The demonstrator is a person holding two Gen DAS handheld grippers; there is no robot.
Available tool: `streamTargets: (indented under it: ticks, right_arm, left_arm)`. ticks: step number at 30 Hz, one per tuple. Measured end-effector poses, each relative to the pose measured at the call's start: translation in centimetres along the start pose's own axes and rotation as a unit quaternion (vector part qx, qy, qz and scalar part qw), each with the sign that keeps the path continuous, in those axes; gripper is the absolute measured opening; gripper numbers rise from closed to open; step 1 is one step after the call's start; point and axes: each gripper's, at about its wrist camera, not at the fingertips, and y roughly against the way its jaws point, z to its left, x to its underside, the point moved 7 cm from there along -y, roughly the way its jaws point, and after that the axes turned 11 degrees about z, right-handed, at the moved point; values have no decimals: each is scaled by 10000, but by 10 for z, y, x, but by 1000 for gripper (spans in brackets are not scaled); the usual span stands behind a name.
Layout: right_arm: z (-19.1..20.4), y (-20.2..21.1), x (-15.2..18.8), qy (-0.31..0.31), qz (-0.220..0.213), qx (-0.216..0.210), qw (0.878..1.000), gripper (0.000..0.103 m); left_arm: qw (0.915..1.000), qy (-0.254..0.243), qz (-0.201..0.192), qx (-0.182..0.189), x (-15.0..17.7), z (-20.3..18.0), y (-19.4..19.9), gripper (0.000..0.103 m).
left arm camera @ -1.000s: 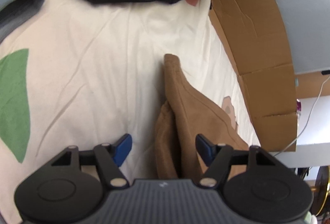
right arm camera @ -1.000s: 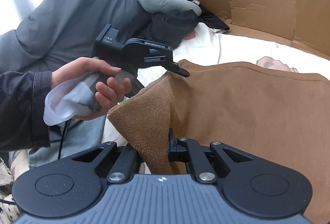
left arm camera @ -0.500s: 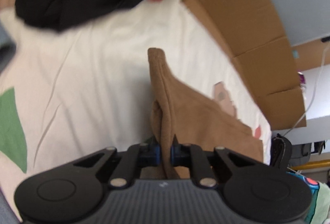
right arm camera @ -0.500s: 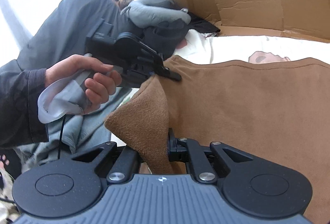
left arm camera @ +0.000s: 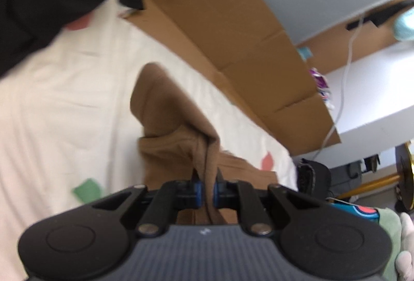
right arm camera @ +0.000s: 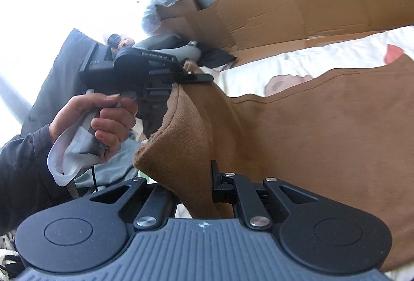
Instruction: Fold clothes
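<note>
Both grippers pinch one edge of the brown garment (right arm camera: 323,131), the left gripper (left arm camera: 206,190) and right gripper (right arm camera: 191,187) each clamped on cloth, the rest on the white bedsheet (left arm camera: 64,100). The fold looks just begun. Next, that edge likely needs carrying across evenly.

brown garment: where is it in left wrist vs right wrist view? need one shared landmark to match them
Left wrist: brown garment runs from centre down into the shut left tool, lifted off the white sheet.
Right wrist: it fills the centre and right, one corner pinched in the right tool, another in the left tool at upper left.
Shared landmark: cardboard along the sheet's far edge, at top in both.
</note>
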Motion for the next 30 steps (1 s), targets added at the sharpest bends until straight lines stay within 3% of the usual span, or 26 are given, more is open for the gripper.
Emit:
streamTargets:
  ticks: [7,17,24,30]
  right_arm:
    - [-36,18,6,-674,-148,160,9975,4]
    - [-93,42,14,-1426,-426,500,9876,4]
    - [-130,58,21,-1763,-512,685,9806,4]
    - [-160,72,34,-2332,-692,784,9668,4]
  left_arm:
    - [9993,-208,88,306,8,-37,-31,9]
    - [9981,-356,223,440,22,-84,-92,9]
    - [9979,-415,398,282,28,-108,-139,9]
    - [9968,-596,530,60,42,-131,-169,9]
